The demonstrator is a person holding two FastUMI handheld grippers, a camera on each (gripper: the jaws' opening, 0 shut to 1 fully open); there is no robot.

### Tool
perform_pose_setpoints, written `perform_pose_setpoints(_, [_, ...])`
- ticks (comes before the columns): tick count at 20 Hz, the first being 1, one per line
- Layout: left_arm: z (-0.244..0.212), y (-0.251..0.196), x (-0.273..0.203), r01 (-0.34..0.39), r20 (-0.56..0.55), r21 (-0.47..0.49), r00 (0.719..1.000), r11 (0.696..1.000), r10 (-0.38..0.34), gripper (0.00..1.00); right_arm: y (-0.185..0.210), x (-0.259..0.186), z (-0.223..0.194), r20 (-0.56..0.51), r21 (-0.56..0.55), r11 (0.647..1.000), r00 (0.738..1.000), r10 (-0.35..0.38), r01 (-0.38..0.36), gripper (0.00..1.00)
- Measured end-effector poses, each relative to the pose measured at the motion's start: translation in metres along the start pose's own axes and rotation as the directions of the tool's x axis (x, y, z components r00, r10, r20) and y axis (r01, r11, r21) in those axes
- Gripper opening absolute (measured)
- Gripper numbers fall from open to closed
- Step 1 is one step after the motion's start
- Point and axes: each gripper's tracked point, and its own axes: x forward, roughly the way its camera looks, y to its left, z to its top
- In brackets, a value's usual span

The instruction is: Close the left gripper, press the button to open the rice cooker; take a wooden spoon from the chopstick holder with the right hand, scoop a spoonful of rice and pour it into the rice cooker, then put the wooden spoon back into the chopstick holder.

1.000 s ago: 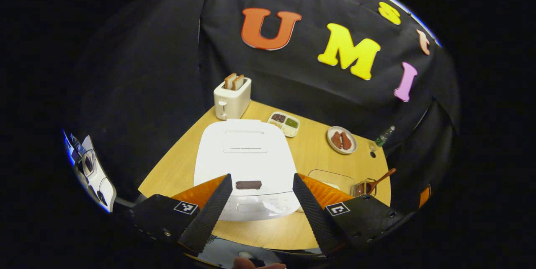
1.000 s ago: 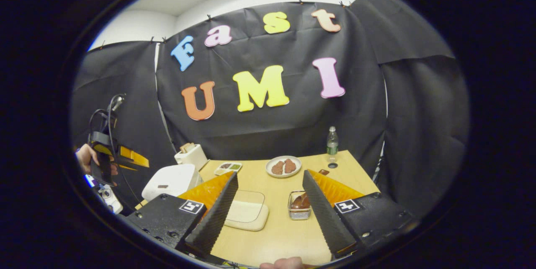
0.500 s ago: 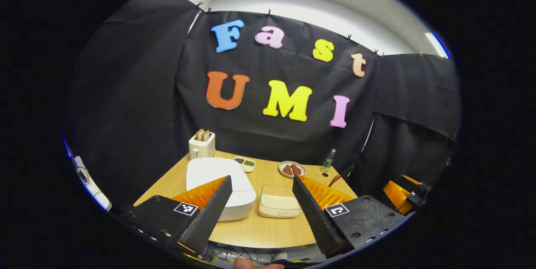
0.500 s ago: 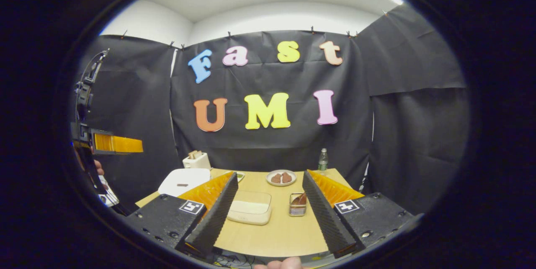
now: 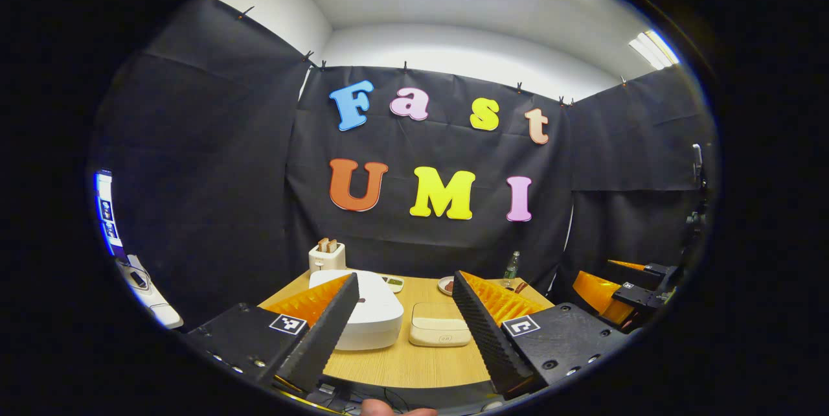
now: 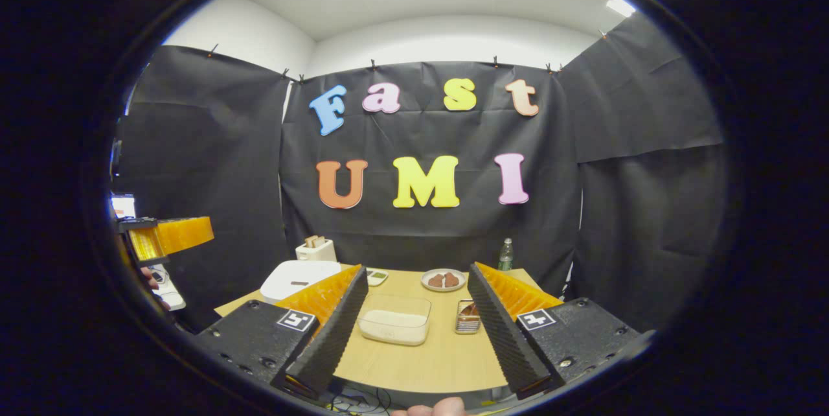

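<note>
Both the left claw (image 5: 401,332) and right claw (image 6: 414,328) gape, empty, short of the counter (image 6: 447,358). The shut rice cooker (image 5: 369,312) sits at its left edge. Pinch the left claw tight first, then press squarely down on the lid button (image 6: 299,283).

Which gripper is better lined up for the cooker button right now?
Left, probably. In its own view the left gripper frames the closed rice cooker; the right gripper frames the rice container. Both are open and held back from the table.

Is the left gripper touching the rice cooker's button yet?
Apart. In the right gripper view the left gripper hangs in the air at the far left, well above and off to the side of the closed rice cooker, its fingers spread.
</note>
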Motion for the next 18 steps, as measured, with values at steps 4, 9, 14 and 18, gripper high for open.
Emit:
perform_pose_setpoints(4, [-0.001,-0.001,-0.008,-0.007,0.039,0.067,0.999,0.998,0.004,0.94,0.005,-0.002,-0.008,-0.006,0.008,1.000,1.000,0.010,-0.010,0.96])
perform_pose_setpoints(9, [-0.008,-0.003,-0.009,-0.025,0.037,0.059,0.999,0.998,0.023,0.94,0.009,-0.005,-0.016,-0.016,0.020,1.000,1.000,0.019,-0.019,0.98])
perform_pose_setpoints(14, [-0.007,-0.005,-0.007,-0.032,0.039,0.070,0.999,0.997,0.029,0.94,0.007,-0.006,-0.017,-0.017,0.025,1.000,1.000,0.015,-0.015,0.96])
perform_pose_setpoints(18, [-0.008,-0.008,-0.006,-0.030,0.031,0.055,0.999,0.998,0.028,0.94,0.006,-0.004,-0.014,-0.016,0.031,0.999,1.000,0.008,-0.007,0.98])
